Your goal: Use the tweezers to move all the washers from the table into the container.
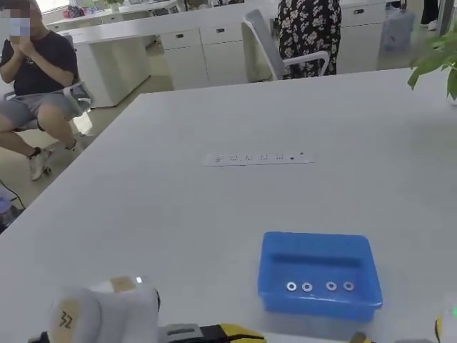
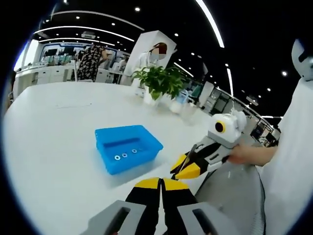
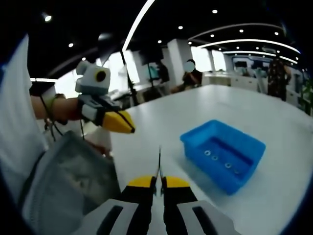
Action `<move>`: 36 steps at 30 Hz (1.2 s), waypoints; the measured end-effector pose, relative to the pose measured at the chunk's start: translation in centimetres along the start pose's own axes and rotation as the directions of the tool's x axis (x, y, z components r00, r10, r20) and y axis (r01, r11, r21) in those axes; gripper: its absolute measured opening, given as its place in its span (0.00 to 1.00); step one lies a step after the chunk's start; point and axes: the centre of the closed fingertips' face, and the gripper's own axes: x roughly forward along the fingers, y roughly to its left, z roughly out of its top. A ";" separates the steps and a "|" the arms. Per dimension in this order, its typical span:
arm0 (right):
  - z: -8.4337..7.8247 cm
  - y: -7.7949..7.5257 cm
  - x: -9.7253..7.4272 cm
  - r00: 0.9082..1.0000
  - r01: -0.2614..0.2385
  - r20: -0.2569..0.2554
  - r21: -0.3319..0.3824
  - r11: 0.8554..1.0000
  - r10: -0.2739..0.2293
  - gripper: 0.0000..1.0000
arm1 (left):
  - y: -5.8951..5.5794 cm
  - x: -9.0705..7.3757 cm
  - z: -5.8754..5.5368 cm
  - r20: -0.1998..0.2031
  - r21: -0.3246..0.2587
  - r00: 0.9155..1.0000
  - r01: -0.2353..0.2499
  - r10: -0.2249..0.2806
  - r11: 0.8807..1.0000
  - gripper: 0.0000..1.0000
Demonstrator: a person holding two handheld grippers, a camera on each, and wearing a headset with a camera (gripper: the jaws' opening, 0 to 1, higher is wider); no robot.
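A wide white desk (image 1: 178, 214) carries a shallow blue container (image 1: 319, 306) near the person's edge, with open room on its other sides. That near edge is the one to mind. The right gripper (image 3: 159, 182) has its fingers pinched tight on thin metal tweezers (image 3: 159, 164), springy and easily twisted. The left gripper (image 2: 161, 183) has its fingers pressed together on nothing. Four tiny washers (image 1: 307, 287) lie in a row inside the container — light, flat, probably slippery, best nipped across the rim.
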 end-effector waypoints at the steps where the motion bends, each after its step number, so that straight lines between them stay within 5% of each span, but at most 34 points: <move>1: 0.0 0.1 0.0 1.000 -0.003 0.001 0.003 1.000 0.003 0.04 | -0.3 0.2 0.1 -0.001 0.008 1.000 0.012 -0.012 1.000 0.00; 9: -1.0 1.0 0.9 1.000 -0.030 -0.004 0.027 0.999 0.030 0.04 | -2.9 1.9 0.4 -0.085 0.146 0.990 0.121 -0.109 0.982 0.00; 23: -1.1 1.2 1.1 0.999 -0.045 -0.030 -0.030 0.999 0.044 0.04 | -3.5 2.8 1.1 -0.127 0.160 0.981 0.165 -0.145 0.973 0.16; 25: -1.1 1.2 1.1 0.999 -0.040 -0.034 -0.046 0.998 0.039 0.04 | -3.3 2.5 0.7 -0.163 0.197 0.977 0.168 -0.137 0.966 0.18; 29: -0.9 1.2 1.1 0.999 -0.039 -0.034 -0.069 0.997 0.037 0.04 | -2.6 2.1 -0.6 -0.278 0.300 0.955 0.191 -0.106 0.935 0.18; 32: -0.9 1.2 1.1 0.999 -0.039 -0.039 -0.084 0.996 0.036 0.04 | -2.5 2.4 -0.4 -0.295 0.324 0.950 0.201 -0.104 0.925 0.18; 36: -1.0 1.3 1.1 0.998 -0.036 -0.048 -0.115 0.993 0.031 0.03 | -3.0 2.7 -0.5 -0.332 0.406 0.939 0.232 -0.094 0.884 0.17</move>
